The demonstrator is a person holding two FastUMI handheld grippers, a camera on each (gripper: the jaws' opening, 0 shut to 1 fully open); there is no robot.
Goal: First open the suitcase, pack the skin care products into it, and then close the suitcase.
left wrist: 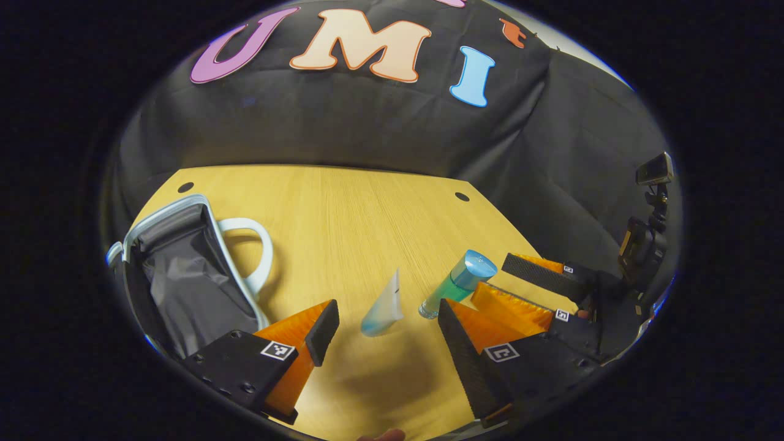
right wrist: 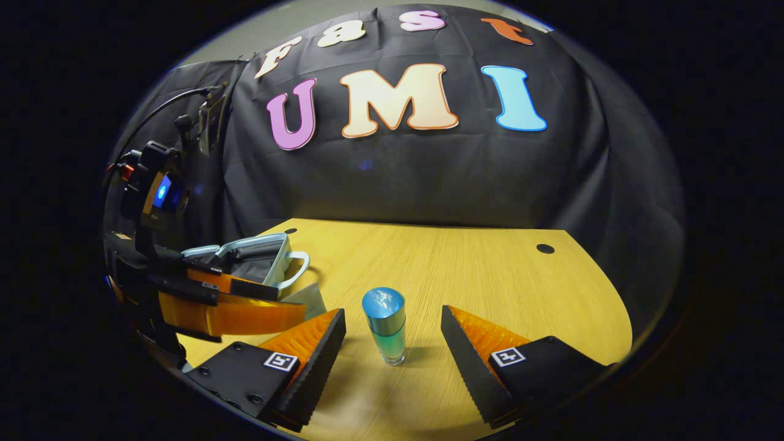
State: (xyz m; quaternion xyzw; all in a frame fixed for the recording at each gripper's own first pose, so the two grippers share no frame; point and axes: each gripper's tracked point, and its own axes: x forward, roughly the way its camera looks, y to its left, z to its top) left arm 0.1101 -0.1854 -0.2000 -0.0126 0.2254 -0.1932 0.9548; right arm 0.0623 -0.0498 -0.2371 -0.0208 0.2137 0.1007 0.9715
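Note:
The suitcase [left wrist: 184,269] lies open at the table's left, dark lining up, its pale handle [left wrist: 260,251] toward the middle. A white-and-blue tube [left wrist: 383,309] stands just ahead of my left gripper [left wrist: 386,313], which is open and not touching it. A green bottle [right wrist: 386,327] with a blue cap stands upright between the fingers of my right gripper [right wrist: 392,315], which is open with gaps on both sides. In the left gripper view the bottle [left wrist: 459,283] sits between the right gripper's [left wrist: 493,277] fingers. In the right gripper view the left gripper [right wrist: 288,300] partly hides the tube [right wrist: 311,299] and the suitcase [right wrist: 260,254].
The wooden table [left wrist: 367,214] has two cable holes [left wrist: 462,196] near its far edge, and bare wood stretches behind the bottle. Black cloth walls the booth behind and at the sides. The table's right edge [right wrist: 612,318] curves close to my right gripper.

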